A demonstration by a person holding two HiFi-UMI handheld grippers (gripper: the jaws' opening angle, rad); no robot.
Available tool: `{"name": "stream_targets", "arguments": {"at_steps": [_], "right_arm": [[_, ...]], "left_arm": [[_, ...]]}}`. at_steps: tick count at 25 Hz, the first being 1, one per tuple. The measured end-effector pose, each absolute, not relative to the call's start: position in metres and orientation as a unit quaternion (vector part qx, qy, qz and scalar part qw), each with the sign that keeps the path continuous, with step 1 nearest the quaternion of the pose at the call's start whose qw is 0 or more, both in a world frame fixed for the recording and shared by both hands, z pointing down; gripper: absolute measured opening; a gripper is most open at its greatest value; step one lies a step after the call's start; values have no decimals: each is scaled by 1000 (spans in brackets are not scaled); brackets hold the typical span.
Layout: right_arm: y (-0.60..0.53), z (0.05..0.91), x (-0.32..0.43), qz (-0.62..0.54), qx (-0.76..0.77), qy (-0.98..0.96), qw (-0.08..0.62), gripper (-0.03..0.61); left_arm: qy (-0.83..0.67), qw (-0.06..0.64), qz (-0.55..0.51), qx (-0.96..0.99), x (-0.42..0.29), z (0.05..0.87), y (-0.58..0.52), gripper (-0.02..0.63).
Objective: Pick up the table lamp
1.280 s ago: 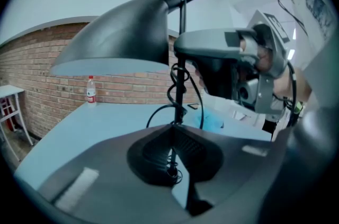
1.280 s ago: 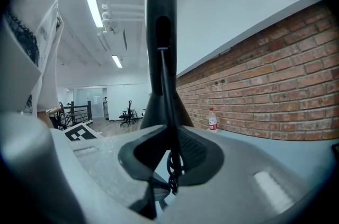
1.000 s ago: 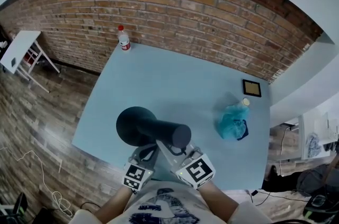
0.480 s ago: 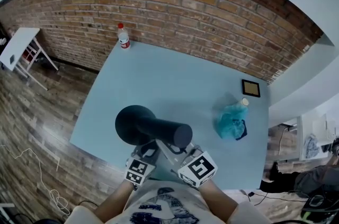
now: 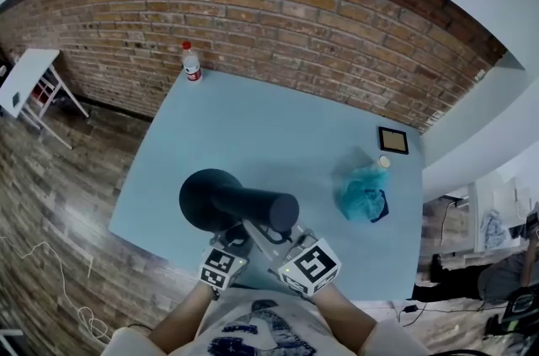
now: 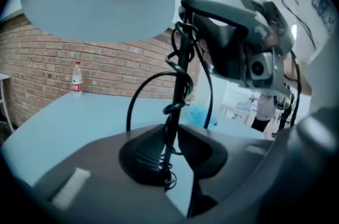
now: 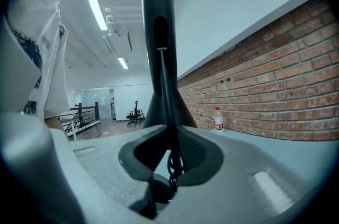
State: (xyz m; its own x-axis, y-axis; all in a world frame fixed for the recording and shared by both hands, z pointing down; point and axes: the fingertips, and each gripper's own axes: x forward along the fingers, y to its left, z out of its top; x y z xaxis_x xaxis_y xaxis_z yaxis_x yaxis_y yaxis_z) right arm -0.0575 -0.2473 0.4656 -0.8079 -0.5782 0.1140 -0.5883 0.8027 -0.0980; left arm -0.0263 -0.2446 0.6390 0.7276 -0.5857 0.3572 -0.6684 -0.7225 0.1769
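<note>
We see the left gripper [image 6: 170, 162] and the right gripper [image 7: 168, 157] over the near edge of the blue table [image 5: 278, 127], just before the person's body. Both are pinched on the table lamp [image 5: 223, 201], which so lies straight ahead between their jaws (the right one seems to grip higher). The lamp's long axis stands about upright, wide round end on top, and what the pads press is its thin stem [image 6: 183, 74], wound with cord [image 6: 139, 96].
</note>
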Motion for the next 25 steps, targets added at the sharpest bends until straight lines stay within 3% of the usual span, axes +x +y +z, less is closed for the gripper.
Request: {"name": "stream_targets", "arguments": {"at_steps": [12,25], "right_arm": [[-247,464,-56,70,311,-947,26,48],[-245,464,-54,57,314,-947,25,41]], "left_arm": [[-329,165,121,922,-19,642,-252,64],[-329,126,133,926,-19,648,-251,64]]}}
